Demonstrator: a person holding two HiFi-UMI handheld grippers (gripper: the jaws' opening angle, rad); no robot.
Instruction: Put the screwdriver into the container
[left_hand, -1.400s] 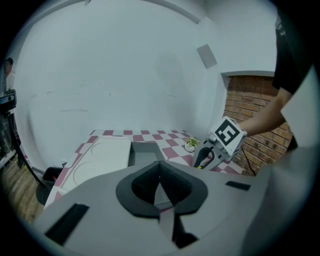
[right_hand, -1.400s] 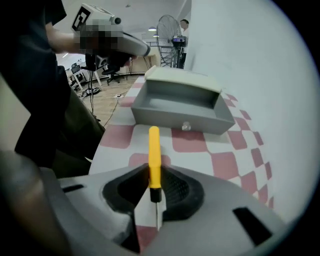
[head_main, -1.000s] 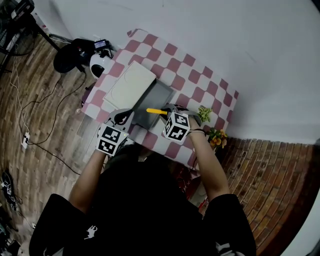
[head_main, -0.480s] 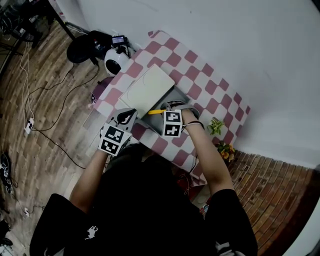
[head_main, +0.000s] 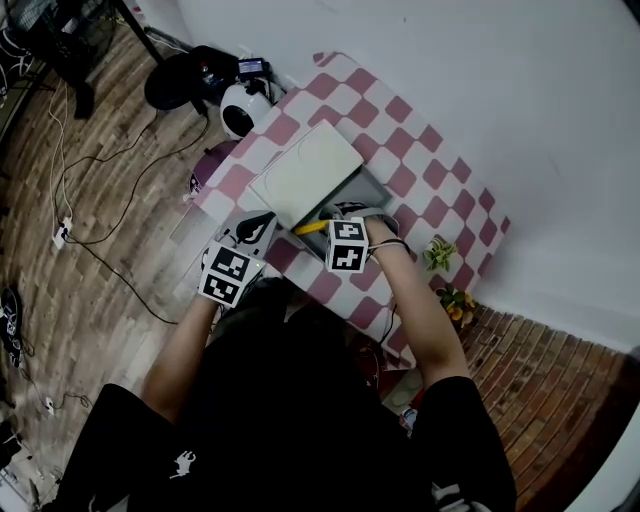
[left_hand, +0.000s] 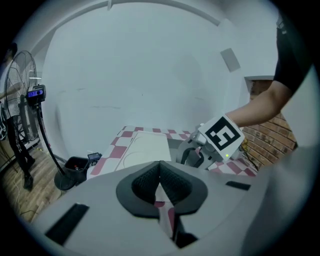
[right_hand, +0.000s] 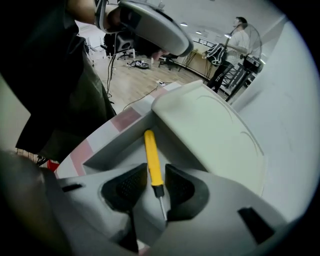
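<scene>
Currently: right gripper (right_hand: 155, 172) jaws opening, slim yellow-handled metal screwdriver (right_hand: 152, 157) between them, pads not pressing, over open grey rectangular container (right_hand: 115, 150). Left gripper (left_hand: 160, 176) jaws together, empty.

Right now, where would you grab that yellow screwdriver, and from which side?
Probably by the yellow handle of the screwdriver, just ahead of its black collar: it is thick and straight, while the metal shaft is thin. Come in over the uncovered part of the container, since the white lid covers the rest. The right gripper, jaws opening, straddles it that way.
</scene>
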